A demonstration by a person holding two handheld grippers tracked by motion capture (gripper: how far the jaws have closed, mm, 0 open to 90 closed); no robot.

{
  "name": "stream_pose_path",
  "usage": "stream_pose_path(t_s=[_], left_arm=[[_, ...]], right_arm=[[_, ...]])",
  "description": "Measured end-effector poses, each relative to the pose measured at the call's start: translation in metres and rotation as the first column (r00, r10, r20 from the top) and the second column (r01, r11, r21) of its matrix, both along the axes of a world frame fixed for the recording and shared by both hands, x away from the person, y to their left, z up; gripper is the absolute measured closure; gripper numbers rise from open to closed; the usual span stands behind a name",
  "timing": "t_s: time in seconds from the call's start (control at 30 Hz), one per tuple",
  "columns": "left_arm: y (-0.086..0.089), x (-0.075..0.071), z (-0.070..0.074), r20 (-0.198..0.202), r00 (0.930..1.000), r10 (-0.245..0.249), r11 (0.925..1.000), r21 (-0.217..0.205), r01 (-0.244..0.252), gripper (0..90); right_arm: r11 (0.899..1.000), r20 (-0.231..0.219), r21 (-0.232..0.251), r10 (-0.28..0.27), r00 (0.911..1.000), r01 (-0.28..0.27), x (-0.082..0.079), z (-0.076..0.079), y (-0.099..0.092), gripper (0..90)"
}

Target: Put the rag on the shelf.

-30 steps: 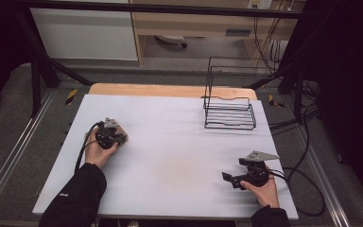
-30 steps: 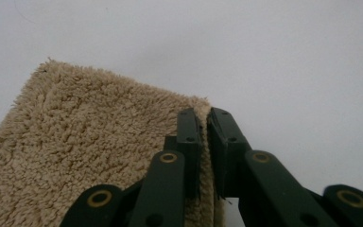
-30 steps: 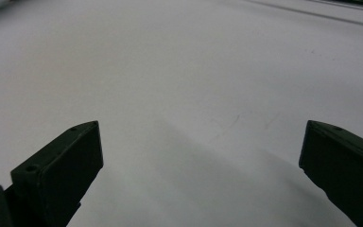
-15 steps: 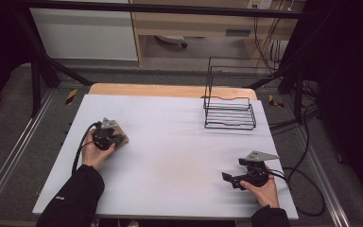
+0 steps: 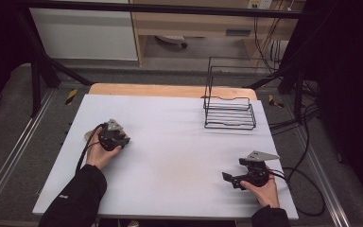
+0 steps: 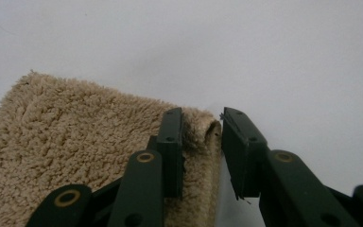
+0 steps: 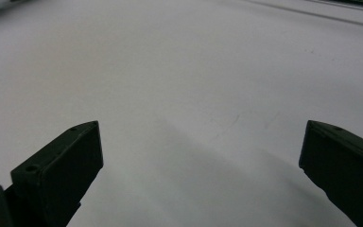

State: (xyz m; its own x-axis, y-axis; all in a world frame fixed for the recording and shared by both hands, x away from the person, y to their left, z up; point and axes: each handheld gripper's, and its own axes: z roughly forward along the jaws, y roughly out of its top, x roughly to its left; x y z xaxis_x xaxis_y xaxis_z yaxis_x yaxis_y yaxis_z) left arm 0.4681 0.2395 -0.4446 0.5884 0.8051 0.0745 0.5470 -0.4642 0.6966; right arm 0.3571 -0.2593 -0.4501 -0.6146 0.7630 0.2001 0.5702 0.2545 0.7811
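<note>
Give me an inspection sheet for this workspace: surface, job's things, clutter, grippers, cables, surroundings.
Surface: white tabletop, flat, no spills seen.
Job's things: beige towel lying flat at the table's left side, one edge folded up.
Clutter: black wire rack standing at the far right, apart from the towel.
Grippers: left hand-held gripper has just been opening its jaws, with the towel's folded edge loose between them; right hand-held gripper is open over bare table at the near right.
Cables: left cable loops beside the forearm; right cable trails off the table's right edge.
Surroundings: grey floor, dark frame bars, pale cabinet behind the table.
</note>
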Motion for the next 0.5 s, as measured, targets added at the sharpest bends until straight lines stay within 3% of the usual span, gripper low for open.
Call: stream_pose_path(t_s=[0.1, 0.23, 0.5], left_arm=[[0.0002, 0.0007, -0.0008, 0.008, 0.9999, 0.007, 1.0000, 0.006, -0.008, 72.2], [-0.0038, -0.0002, -0.0003, 0.024, 0.9996, 0.012, 0.9984, 0.055, -0.013, 76.8], [-0.0079, 0.0004, 0.0018, 0.020, 0.9994, 0.028, 0.9960, 0.084, -0.029, 84.9]], right_arm=[[1.000, 0.000, -0.003, 0.005, 1.0000, -0.005, 0.0000, -0.0002, 0.0001, 1.0], [1.000, -0.001, -0.002, 0.005, 1.0000, -0.005, 0.0001, -0.0002, 0.0002, 1.0], [1.000, -0.003, -0.004, 0.008, 1.0000, -0.008, 0.0001, -0.0002, 0.0001, 1.0]])
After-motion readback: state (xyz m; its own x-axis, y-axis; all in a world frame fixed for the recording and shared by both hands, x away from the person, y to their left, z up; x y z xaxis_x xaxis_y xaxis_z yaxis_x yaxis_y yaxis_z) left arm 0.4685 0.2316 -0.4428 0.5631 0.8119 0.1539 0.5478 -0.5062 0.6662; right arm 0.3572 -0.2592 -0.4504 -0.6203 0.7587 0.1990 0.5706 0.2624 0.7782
